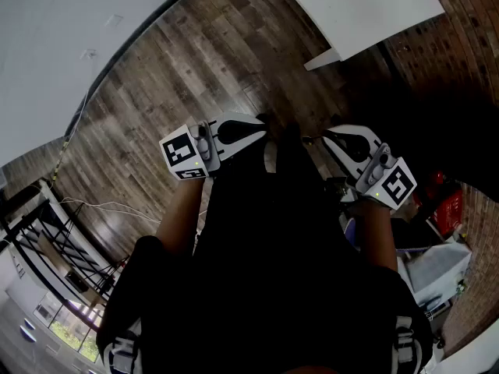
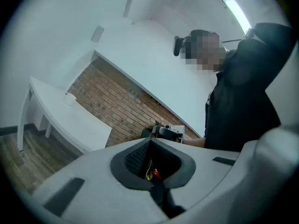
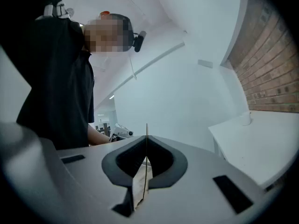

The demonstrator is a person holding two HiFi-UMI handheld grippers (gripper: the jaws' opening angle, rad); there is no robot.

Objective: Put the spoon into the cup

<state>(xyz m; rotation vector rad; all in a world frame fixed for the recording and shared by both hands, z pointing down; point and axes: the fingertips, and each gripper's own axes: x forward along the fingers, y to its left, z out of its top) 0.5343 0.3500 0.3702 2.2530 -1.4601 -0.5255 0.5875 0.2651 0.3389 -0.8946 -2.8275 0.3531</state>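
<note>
I hold both grippers close against my chest, level and pointing at each other. In the head view my left gripper [image 1: 261, 135] and my right gripper [image 1: 326, 137] sit tip toward tip over my dark shirt. The left gripper [image 2: 150, 140] has its jaws together with nothing held. The right gripper [image 3: 146, 136] is shut too, its jaws meeting in a thin seam, empty. A small white cup [image 2: 70, 98] stands on a white table [image 2: 74, 122] some way off; the right gripper view also shows the cup [image 3: 246, 119]. No spoon is in view.
The white table [image 1: 366, 6] stands ahead on a dark wooden floor [image 1: 195, 68], next to a brick wall [image 2: 117, 106]. A black rack [image 1: 47, 240] and a cable lie to my left. Red and white clutter [image 1: 444, 209] sits to my right.
</note>
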